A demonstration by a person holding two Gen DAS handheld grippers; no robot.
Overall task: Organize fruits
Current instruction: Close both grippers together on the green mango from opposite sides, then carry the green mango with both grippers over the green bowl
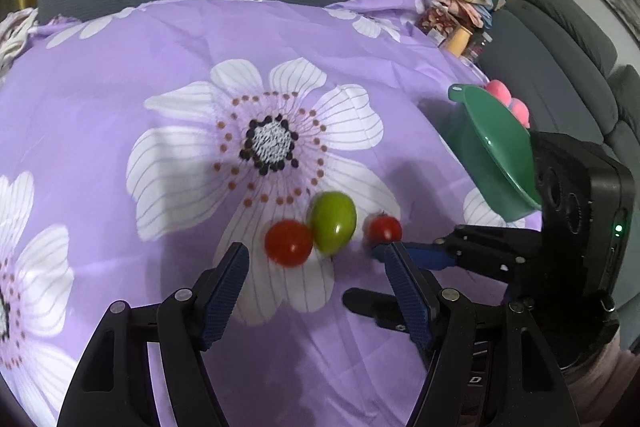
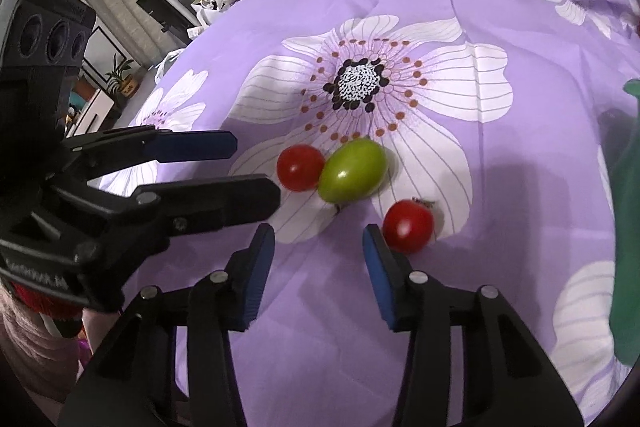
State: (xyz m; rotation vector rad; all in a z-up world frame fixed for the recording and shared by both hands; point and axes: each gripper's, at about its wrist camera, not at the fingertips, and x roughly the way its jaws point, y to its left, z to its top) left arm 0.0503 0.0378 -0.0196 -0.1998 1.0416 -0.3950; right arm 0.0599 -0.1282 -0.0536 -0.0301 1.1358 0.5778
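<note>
Here the left gripper stands wide open and holds nothing, its blue pads hanging just short of the fruit on the purple flowered cloth. Between and just beyond its fingertips lie a red tomato and a green tomato, the two touching each other. The right gripper is also wide open and empty; its right pad sits just beside a second red tomato, which lies a little apart from the pair, though whether pad and fruit touch cannot be told. In the left wrist view the right gripper's fingers reach in from the right, close under that lone tomato.

Judging by looks, all three fruits are small, light, smooth and round, so they will likely roll on the loose cloth and slip if pinched off-centre. The skins are thin, so a hard squeeze could split them. A good hold would be across the widest middle, pads square to the sides, closing gently. The green one is longer, so taking it across its short width seems safest.

A green bowl stands tilted at the cloth's right edge, well apart from the fruit, with pink round things behind it.
</note>
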